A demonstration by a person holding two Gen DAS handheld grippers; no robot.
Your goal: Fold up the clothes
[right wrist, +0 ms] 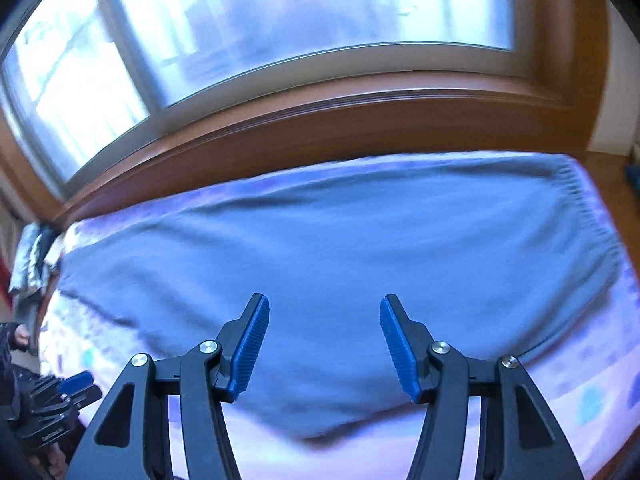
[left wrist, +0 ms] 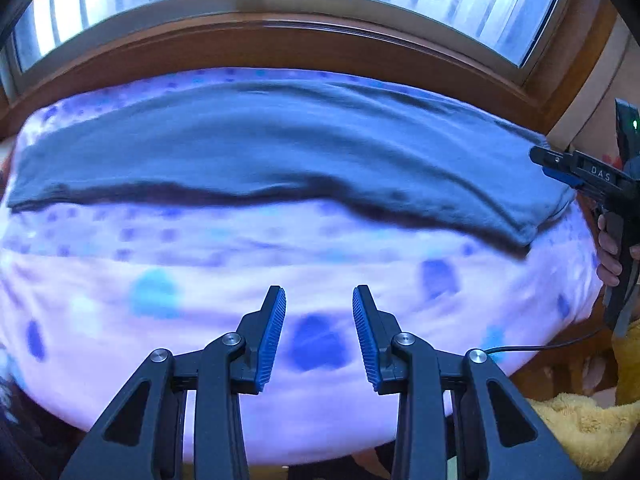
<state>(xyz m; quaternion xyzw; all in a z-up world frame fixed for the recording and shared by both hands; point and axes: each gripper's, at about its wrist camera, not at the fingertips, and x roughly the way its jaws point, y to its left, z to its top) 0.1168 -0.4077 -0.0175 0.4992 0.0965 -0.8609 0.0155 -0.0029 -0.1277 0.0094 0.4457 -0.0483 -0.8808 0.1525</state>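
Grey garment (left wrist: 280, 148): soft, light, limp knit, spread flat in a long band across patterned bedsheet (left wrist: 320, 272) below wooden window frame (left wrist: 280, 44). Likely to sag and slide; best pinched at corners or gathered hem (right wrist: 588, 216). Left gripper (left wrist: 319, 332) parted, empty, over sheet. Right gripper (right wrist: 324, 344) parted, empty, above cloth.

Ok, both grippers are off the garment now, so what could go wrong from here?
The garment has only a long fold, with a rumpled near edge; a one-layer grab could undo it.
Its far edge lies close to the window sill, so a push that way may bunch it there.
The left gripper and right gripper are both open, and the pictures are blurred, so aiming is uncertain.
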